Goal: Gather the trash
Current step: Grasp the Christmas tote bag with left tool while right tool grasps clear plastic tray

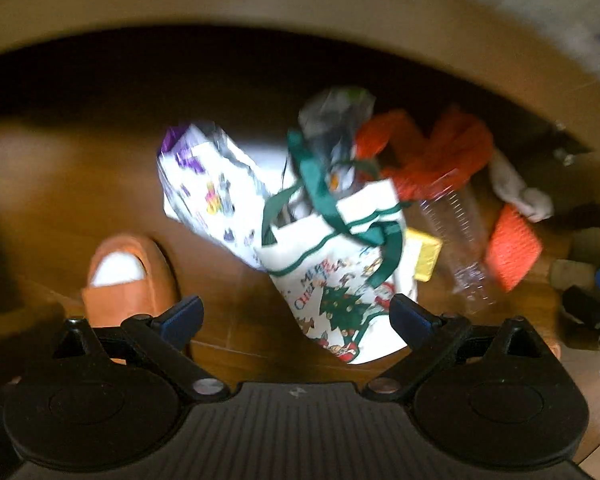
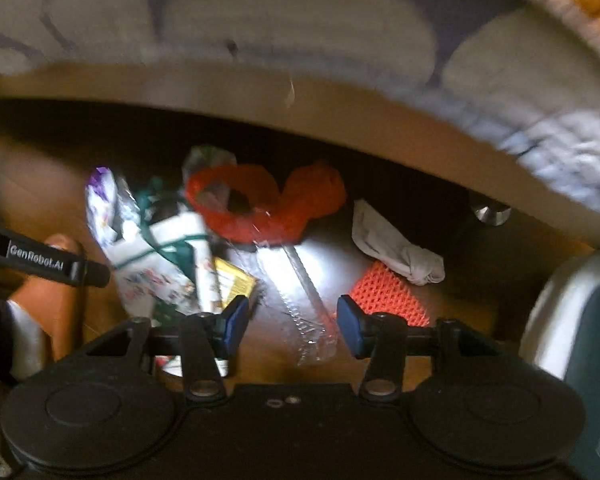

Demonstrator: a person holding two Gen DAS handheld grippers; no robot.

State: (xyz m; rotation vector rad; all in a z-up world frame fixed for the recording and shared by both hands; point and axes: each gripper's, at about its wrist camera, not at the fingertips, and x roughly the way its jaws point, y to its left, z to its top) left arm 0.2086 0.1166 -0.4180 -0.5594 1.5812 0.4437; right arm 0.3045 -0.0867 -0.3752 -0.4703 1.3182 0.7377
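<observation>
Progress: none collected | ahead of left gripper (image 1: 296, 314), spread, empty: tote (image 1: 340, 264) | between right gripper (image 2: 292, 326) fingers, spread, unpinched: bottle (image 2: 304, 296) | remaining: net (image 2: 268, 204), cloth (image 2: 396, 248), wrapper (image 2: 234, 280)

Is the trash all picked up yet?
Not yet. Nothing looks collected: the clear bottle, red net, orange mesh and crumpled tissue lie on the floor. The left gripper and right gripper are open and empty above the Christmas bag.
</observation>
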